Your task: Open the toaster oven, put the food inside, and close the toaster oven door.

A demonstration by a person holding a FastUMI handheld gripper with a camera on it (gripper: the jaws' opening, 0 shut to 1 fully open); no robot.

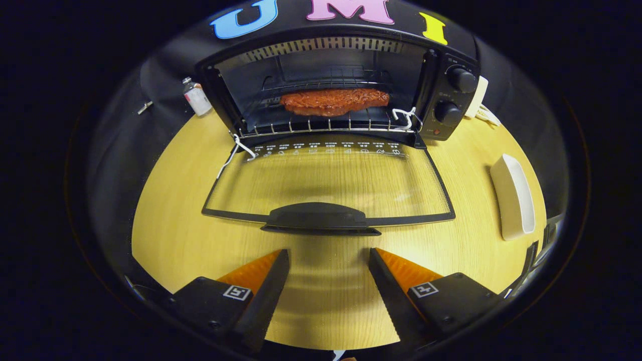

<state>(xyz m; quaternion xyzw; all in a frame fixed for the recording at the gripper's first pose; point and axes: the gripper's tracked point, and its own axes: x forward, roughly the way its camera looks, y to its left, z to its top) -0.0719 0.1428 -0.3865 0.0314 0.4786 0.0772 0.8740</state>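
**A:** Which step are you on?

**B:** The last one, as I judge it. The black toaster oven with two round knobs on its right panel (341, 85) stands at the far side of the round, pale wood-grain counter (165, 225), and the flat reddish-brown slab of food (334, 101) already lies on the wire rack (321, 125) inside the cavity. The glass door with its black frame (328, 185) is dropped flat toward me, so only closing is left.

**B:** My jaws (328, 260) stand wide apart and hold nothing, touching nothing. They hover over bare counter, just on the near side of the door's black curved handle (318, 219), which sits roughly in line with the gap between them.

**A:** What does the next move call for?

**B:** Getting under or onto that handle and swinging the door up and away on its far hinge until it meets the oven front. I think the low handle, close to the counter, is the awkward part.

**A:** Anything in the way?

**B:** No. A long off-white dish (512, 196) sits well off to the right, and a small white bottle (196, 98) stands left of the oven.
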